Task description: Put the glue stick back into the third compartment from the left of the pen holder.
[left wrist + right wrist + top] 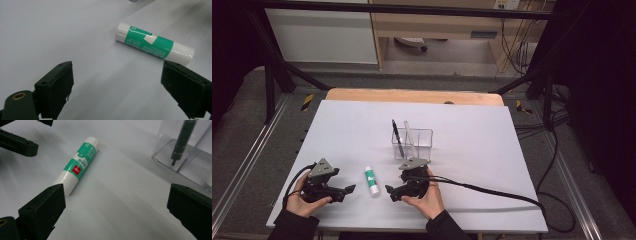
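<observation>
A white and green glue stick [372,181] lies flat on the white table sheet between my two grippers. My left gripper [348,190] rests on the sheet to its left, pointing right, jaws open and empty. In the left gripper view the glue stick [155,43] lies just beyond the open left gripper [117,85], close to the right-hand jaw. My right gripper [390,193] sits to the stick's right, pointing left, also open and empty. In the right gripper view the glue stick [77,166] lies ahead of the right gripper [117,205], its near end by the left-hand jaw.
A clear plastic box [424,141] stands behind the right gripper, holding a black pen [397,134] and a white pen [408,132]. The box [192,170] and black pen [181,140] sit at upper right in the right gripper view. A black cable [492,192] trails right.
</observation>
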Tool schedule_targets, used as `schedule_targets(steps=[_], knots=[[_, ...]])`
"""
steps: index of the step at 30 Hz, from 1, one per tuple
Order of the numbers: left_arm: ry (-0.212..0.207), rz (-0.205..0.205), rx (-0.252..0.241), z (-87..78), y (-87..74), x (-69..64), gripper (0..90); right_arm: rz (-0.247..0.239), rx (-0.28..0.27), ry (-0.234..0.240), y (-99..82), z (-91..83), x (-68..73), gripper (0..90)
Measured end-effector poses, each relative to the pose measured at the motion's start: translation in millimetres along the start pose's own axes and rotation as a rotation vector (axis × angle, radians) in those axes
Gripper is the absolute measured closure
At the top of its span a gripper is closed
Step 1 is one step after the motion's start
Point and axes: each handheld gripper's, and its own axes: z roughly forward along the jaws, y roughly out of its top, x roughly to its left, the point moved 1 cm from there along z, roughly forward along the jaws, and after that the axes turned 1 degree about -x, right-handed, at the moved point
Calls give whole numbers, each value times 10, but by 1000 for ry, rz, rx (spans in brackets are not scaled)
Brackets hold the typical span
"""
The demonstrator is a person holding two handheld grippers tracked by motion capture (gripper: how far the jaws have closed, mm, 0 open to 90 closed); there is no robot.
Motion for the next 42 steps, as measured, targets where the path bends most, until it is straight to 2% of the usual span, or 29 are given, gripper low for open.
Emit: schedule_targets(steps=[3, 4, 6, 9, 19, 21, 24, 26, 31, 42], knots=[[-1, 1, -1, -3, 1, 3, 108, 14, -17, 27, 2, 49, 53, 33], [0, 3, -1, -4, 1, 5, 108, 21, -19, 23, 6, 64, 68, 33], [-1, 0, -2, -4, 1, 6, 108, -1, -13, 8, 23, 91, 106, 32], [1, 3, -1, -7, 3, 7, 108, 16, -31, 29, 48, 124, 170, 45], [8, -7, -9, -33, 3, 30, 108, -1, -10, 27, 46, 290, 350, 88], [10, -9, -10, -34, 3, 33, 108, -11, -12, 36, 51, 321, 393, 130], [8, -8, -9, -32, 2, 33, 108, -44, -12, 21, 61, 358, 458, 204], [9, -8, -8, -33, 0, 33, 108, -34, -22, 41, 54, 379, 490, 261], [9, -11, -10, -34, 3, 34, 108, -43, -19, 22, 11, 404, 526, 372], [7, -9, -10, -34, 4, 30, 108, -27, -1, 5, -17, 443, 560, 526]])
